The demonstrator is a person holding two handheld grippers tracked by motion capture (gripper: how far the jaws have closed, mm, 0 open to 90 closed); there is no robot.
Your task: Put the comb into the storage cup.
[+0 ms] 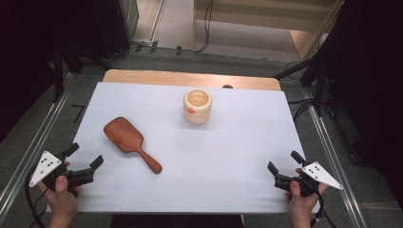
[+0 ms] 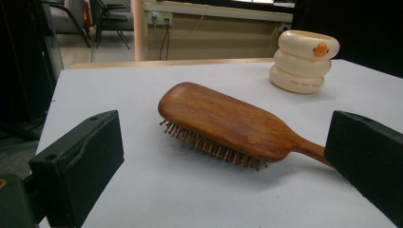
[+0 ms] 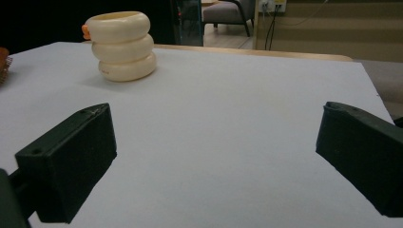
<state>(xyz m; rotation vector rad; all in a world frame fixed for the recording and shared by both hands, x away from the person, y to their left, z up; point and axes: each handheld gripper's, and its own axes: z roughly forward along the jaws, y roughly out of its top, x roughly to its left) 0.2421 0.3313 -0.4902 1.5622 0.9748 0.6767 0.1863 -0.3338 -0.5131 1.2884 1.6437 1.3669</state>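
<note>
Black, matte plastic: my left two-jaw gripper [image 1: 86, 160], held low at the near left corner of the table, jaws spread wide and holding nothing. My right two-jaw gripper [image 1: 283, 166] is of the same make, at the near right corner, likewise spread and empty.

Item 1. Reddish-brown wooden paddle hairbrush [image 1: 130, 137], bristles down on the white table sheet [image 1: 228, 156], handle angled toward me and to the right. It lies just ahead of the left gripper; in the left gripper view its handle [image 2: 311, 149] runs toward the right-hand jaw.

Item 2. Cream cup shaped like three stacked rings, with a small orange knob [image 2: 321, 49] on its top ring [image 1: 197, 106]. It stands upright at the far middle of the sheet, well apart from both grippers and from the brush.

Risks, as I judge them:
- The smooth, rounded brush back could slip out of a pinch across the head; the narrow handle looks the surer hold.
- Bristles may flex or drag on the sheet and swing the brush on lifting.
- The cup looks light; a nudge from the brush head could tip or shift it.

Writing: a small dark line of print on the cup's lowest ring [image 2: 299, 84], too small to read. No other labels seen.
</note>
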